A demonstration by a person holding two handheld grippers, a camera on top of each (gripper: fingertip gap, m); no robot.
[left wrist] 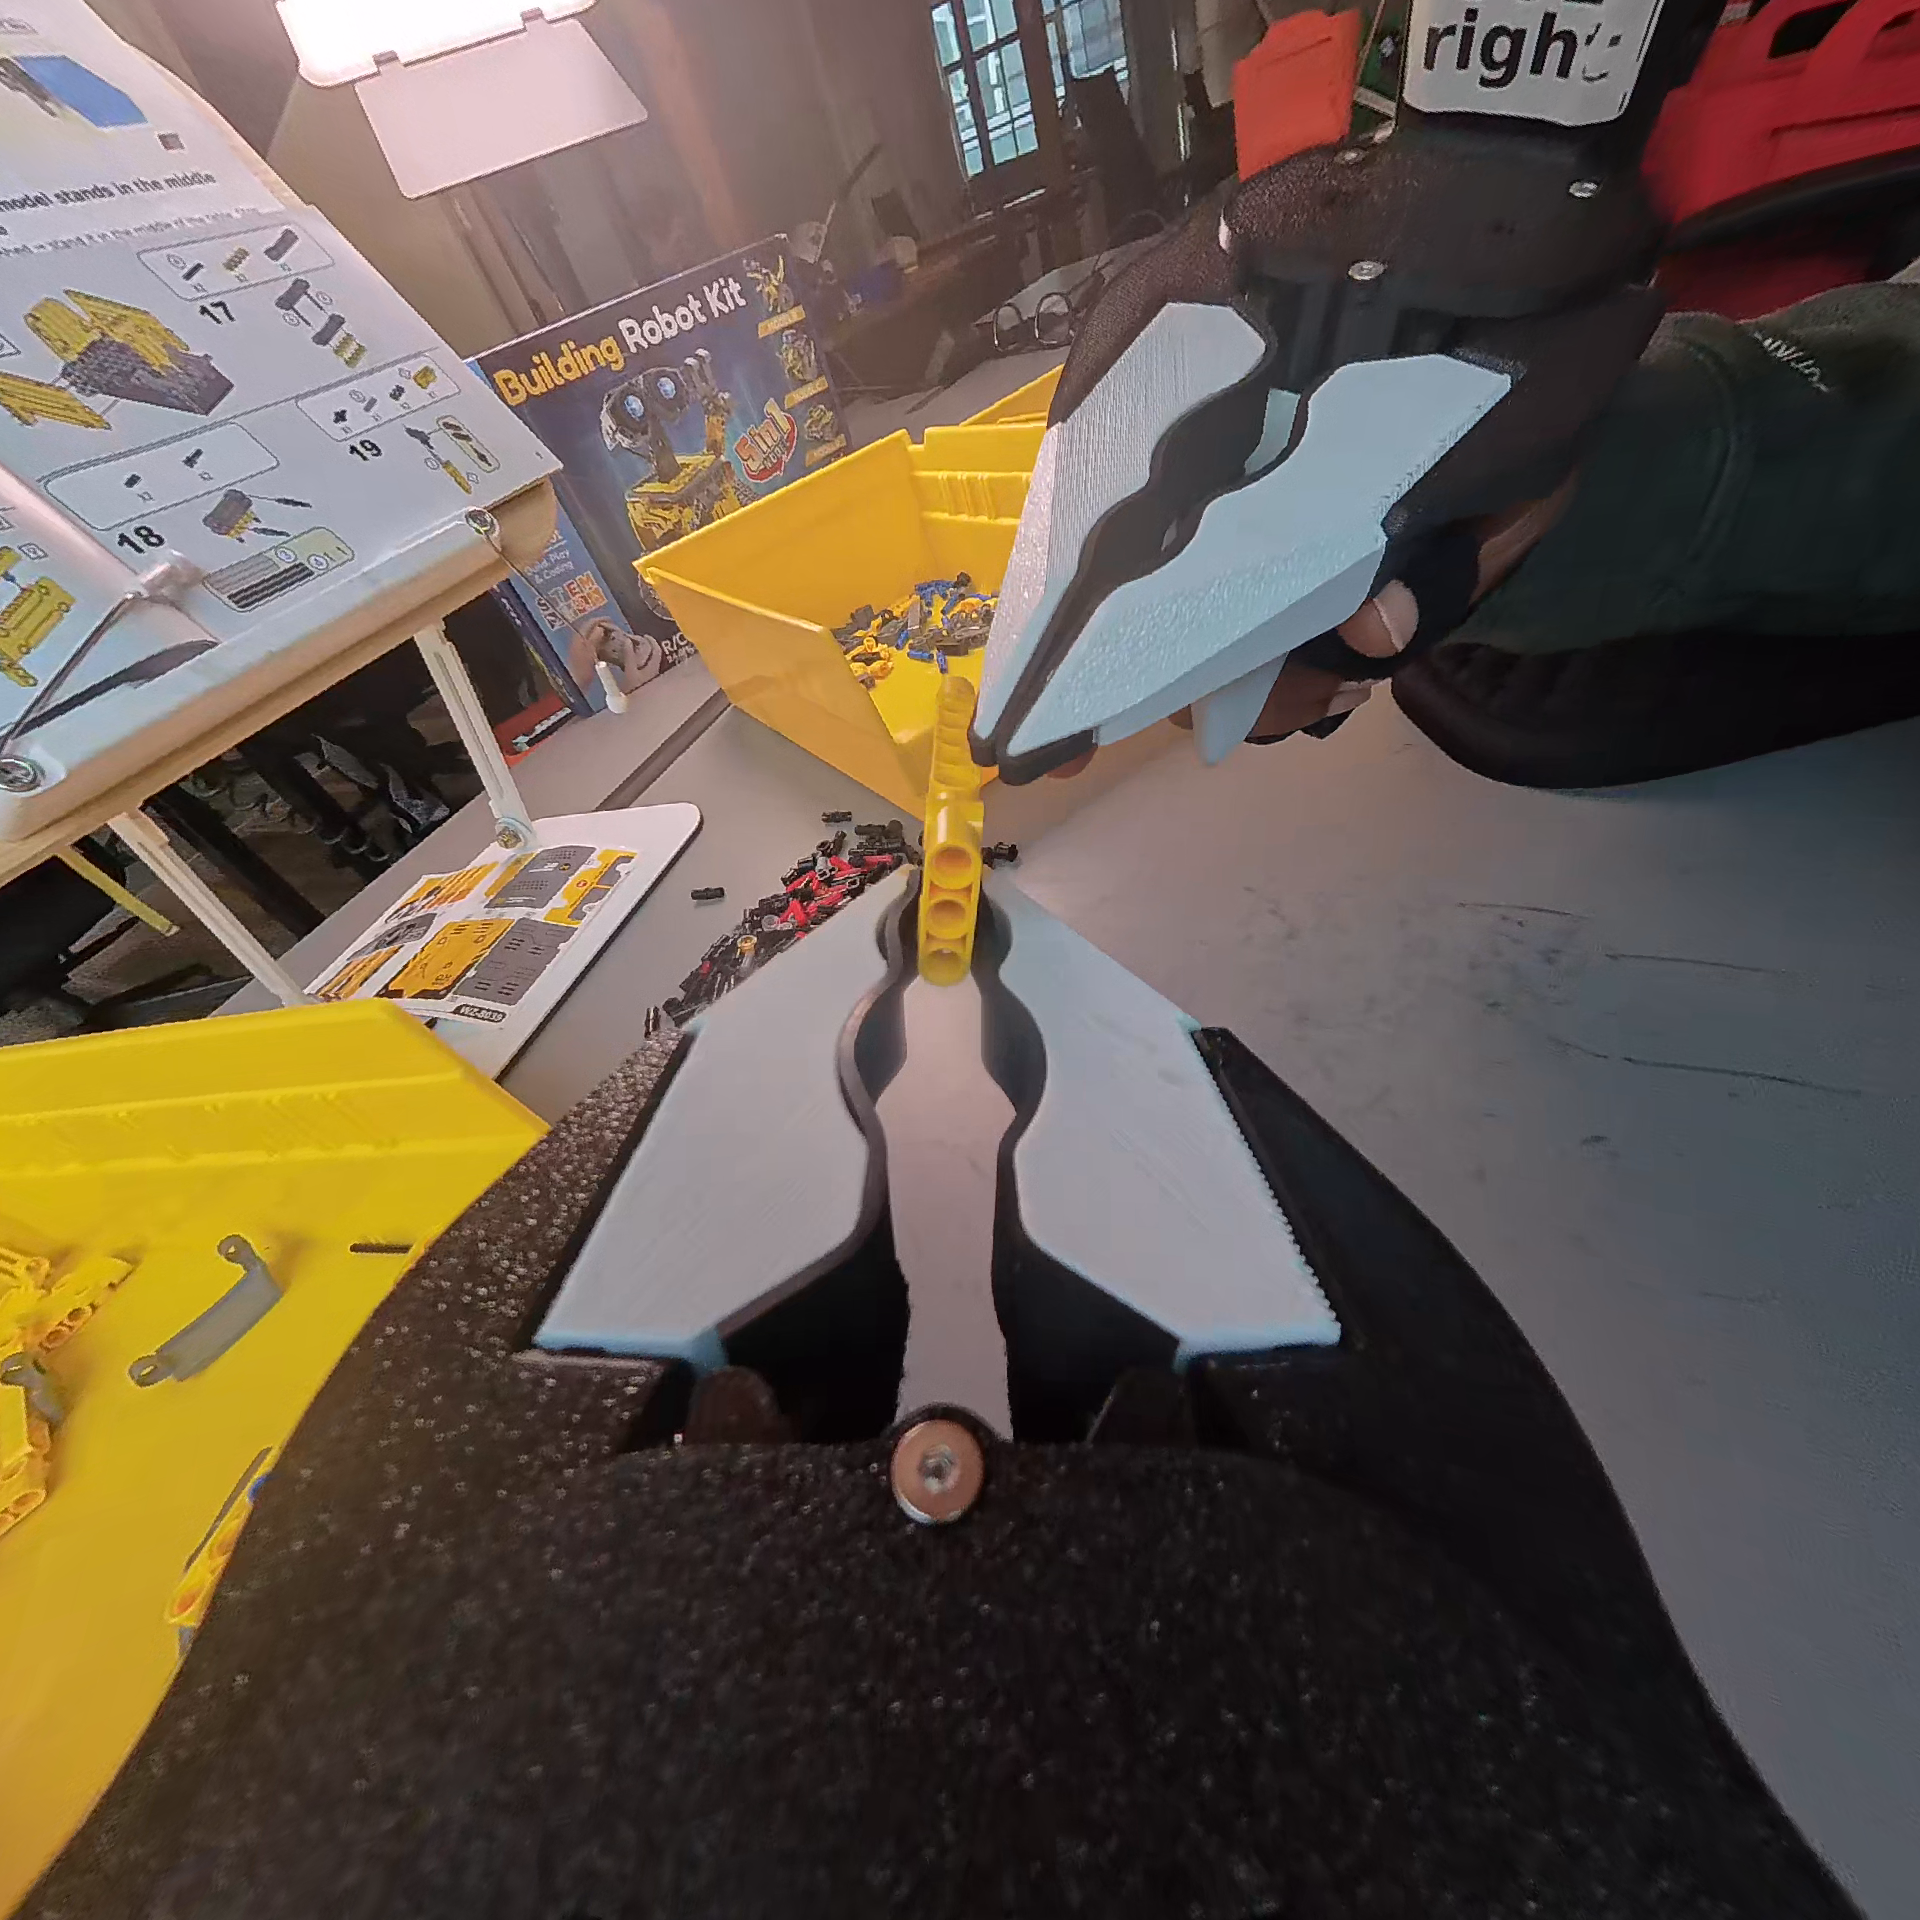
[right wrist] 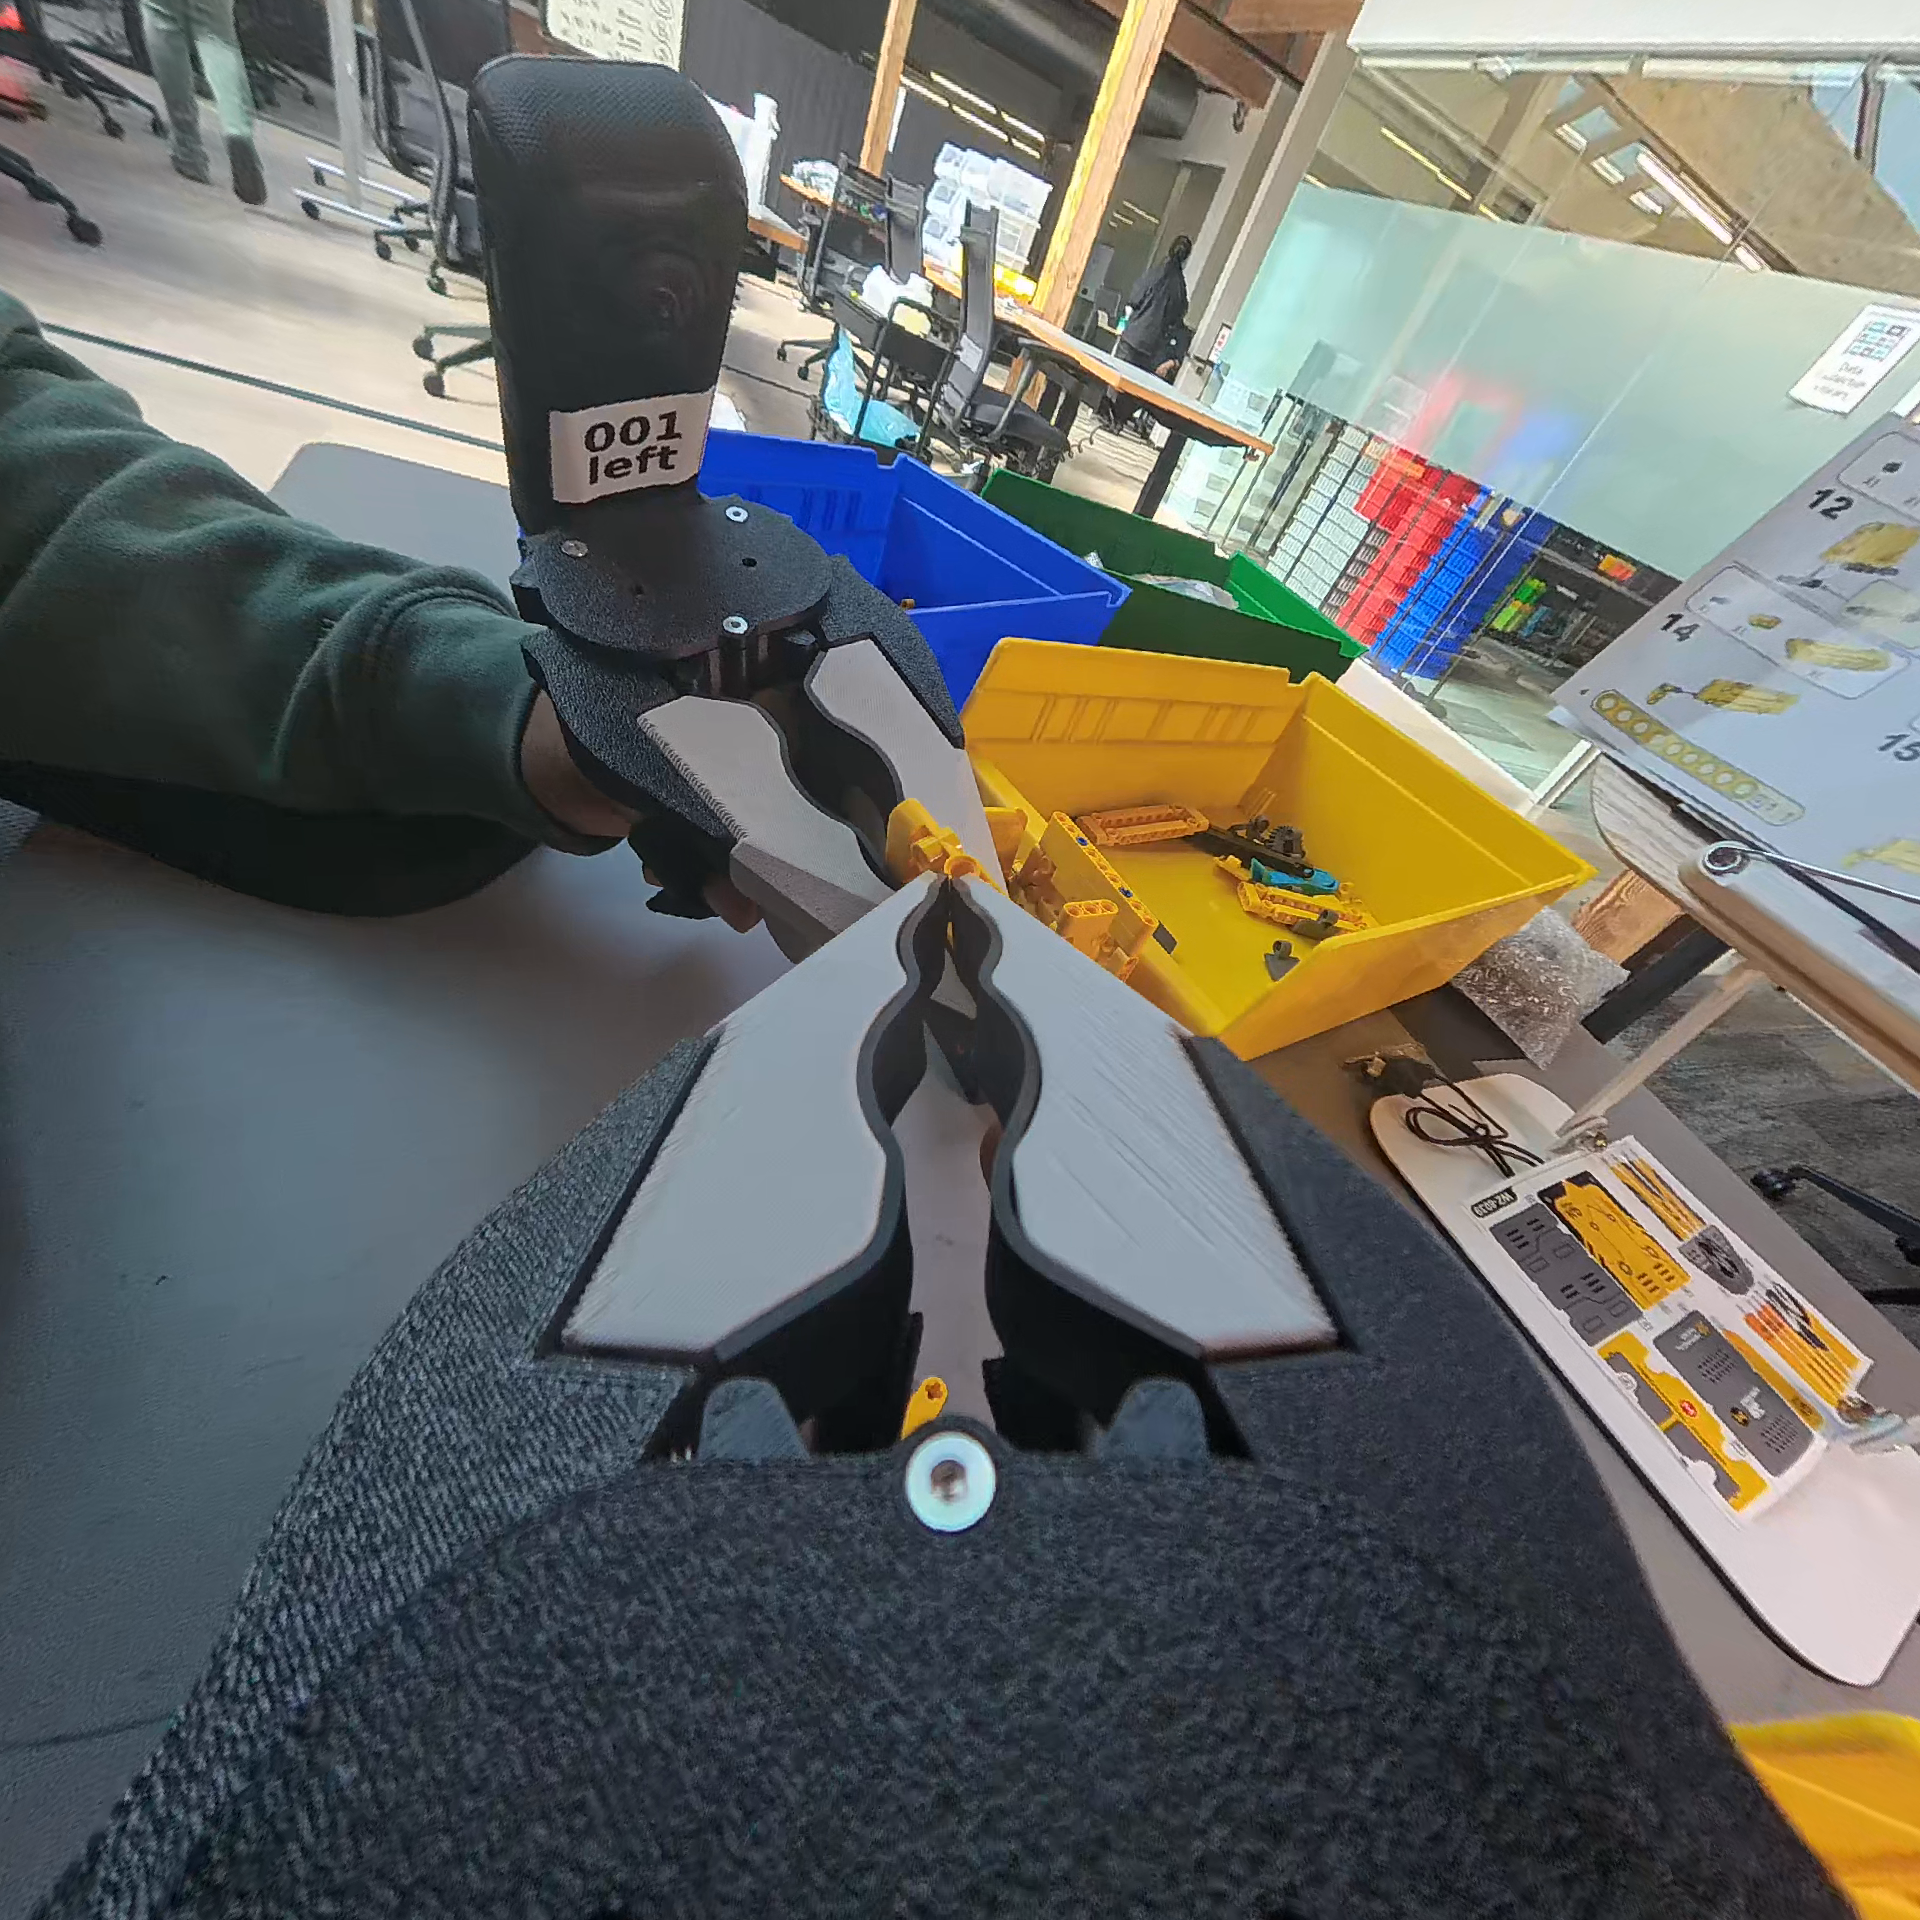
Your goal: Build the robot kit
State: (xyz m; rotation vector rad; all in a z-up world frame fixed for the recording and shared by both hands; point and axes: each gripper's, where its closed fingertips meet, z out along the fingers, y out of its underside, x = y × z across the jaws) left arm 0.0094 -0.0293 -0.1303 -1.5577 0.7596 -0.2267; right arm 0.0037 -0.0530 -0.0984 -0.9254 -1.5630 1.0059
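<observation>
Both my grippers meet at one yellow beam above the grey table (left wrist: 1455, 1039).

My left gripper (left wrist: 948, 914) pinches the yellow beam (left wrist: 951, 831) upright, jaws nearly closed; my right gripper (right wrist: 943, 883) is closed at its top, hold unclear. I'd keep both steady, near the yellow bin (left wrist: 790, 582).

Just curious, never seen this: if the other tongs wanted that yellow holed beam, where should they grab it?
Probably the free upper end of the yellow beam, from above. The left tongs already clamp its lower end, and it stands nearly upright. The right tongs sit shut there.
</observation>
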